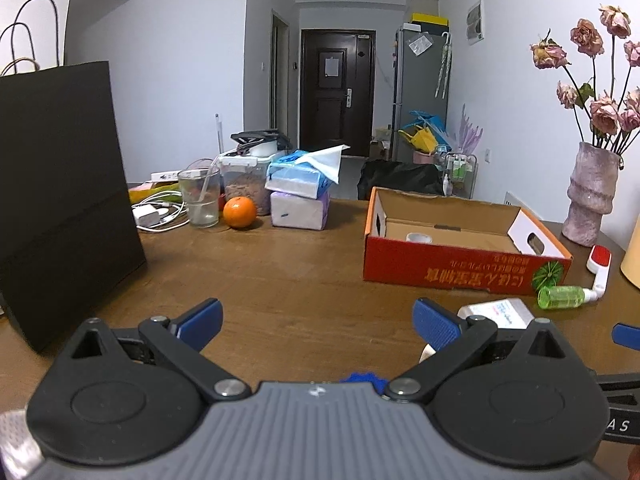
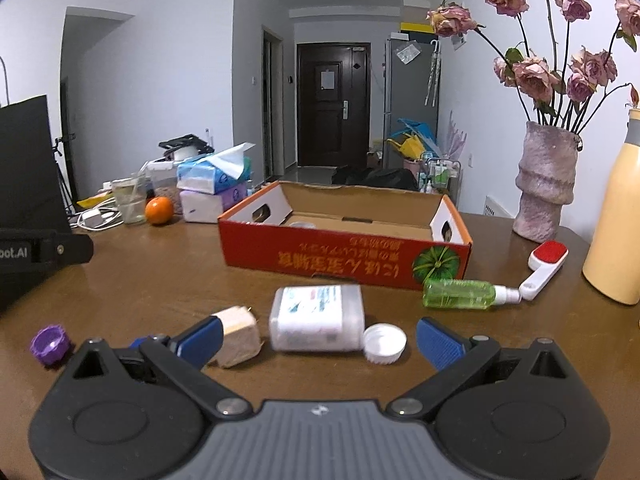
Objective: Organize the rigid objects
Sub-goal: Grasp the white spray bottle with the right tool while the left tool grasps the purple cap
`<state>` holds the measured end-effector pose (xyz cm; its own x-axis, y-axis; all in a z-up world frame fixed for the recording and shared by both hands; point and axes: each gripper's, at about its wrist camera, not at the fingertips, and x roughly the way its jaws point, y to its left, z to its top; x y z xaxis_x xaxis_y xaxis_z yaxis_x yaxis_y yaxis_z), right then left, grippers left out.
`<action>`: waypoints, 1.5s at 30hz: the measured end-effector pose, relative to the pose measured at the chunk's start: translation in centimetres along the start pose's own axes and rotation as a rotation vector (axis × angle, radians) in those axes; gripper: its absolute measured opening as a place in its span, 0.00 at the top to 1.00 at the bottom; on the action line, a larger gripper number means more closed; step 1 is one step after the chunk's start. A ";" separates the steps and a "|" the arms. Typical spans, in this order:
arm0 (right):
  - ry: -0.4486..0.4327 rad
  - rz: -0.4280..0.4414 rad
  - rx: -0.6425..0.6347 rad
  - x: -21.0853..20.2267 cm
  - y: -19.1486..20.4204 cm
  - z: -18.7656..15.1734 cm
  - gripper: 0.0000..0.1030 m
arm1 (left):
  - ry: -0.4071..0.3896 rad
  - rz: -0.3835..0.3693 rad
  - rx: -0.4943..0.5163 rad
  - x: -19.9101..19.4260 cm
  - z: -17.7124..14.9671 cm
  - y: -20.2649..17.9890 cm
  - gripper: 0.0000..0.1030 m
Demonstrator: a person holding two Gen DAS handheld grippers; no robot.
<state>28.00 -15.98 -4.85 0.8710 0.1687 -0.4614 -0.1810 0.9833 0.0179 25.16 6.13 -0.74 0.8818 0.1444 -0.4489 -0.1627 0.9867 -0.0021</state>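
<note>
An open red cardboard box (image 2: 344,258) (image 1: 464,270) stands on the wooden table; a white tape roll (image 1: 418,237) lies inside. In front of it lie a white pill bottle (image 2: 316,318) (image 1: 498,312) on its side with a white cap (image 2: 384,342), a green spray bottle (image 2: 460,294) (image 1: 562,297), a red-and-white lint brush (image 2: 544,266) (image 1: 599,268), a beige wooden block (image 2: 238,334) and a purple cap (image 2: 49,344). My right gripper (image 2: 318,344) is open, just before the pill bottle. My left gripper (image 1: 318,324) is open and empty over bare table.
A black paper bag (image 1: 60,200) stands at the left. An orange (image 1: 239,212), a glass (image 1: 199,196), tissue packs (image 1: 300,196) and cables sit at the back. A pink vase of dried roses (image 2: 546,184) and a yellow bottle (image 2: 616,220) stand at the right.
</note>
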 end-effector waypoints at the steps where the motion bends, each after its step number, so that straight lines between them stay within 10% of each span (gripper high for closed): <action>1: 0.000 0.002 0.001 -0.2 0.1 -0.2 0.00 | 0.002 0.003 0.002 -0.1 -0.3 0.1 0.00; 26: 0.120 0.186 -0.089 -0.3 6.9 -4.5 0.00 | 0.088 0.052 -0.013 -1.6 -6.3 6.3 0.00; 45: 0.218 0.145 -0.134 2.7 8.9 -5.9 0.02 | 0.115 0.036 -0.035 -0.7 -7.5 8.6 0.00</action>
<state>26.08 -7.17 -11.14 0.7155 0.2741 -0.6426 -0.3680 0.9297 -0.0132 19.83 13.95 -7.11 0.8187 0.1679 -0.5491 -0.2101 0.9776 -0.0144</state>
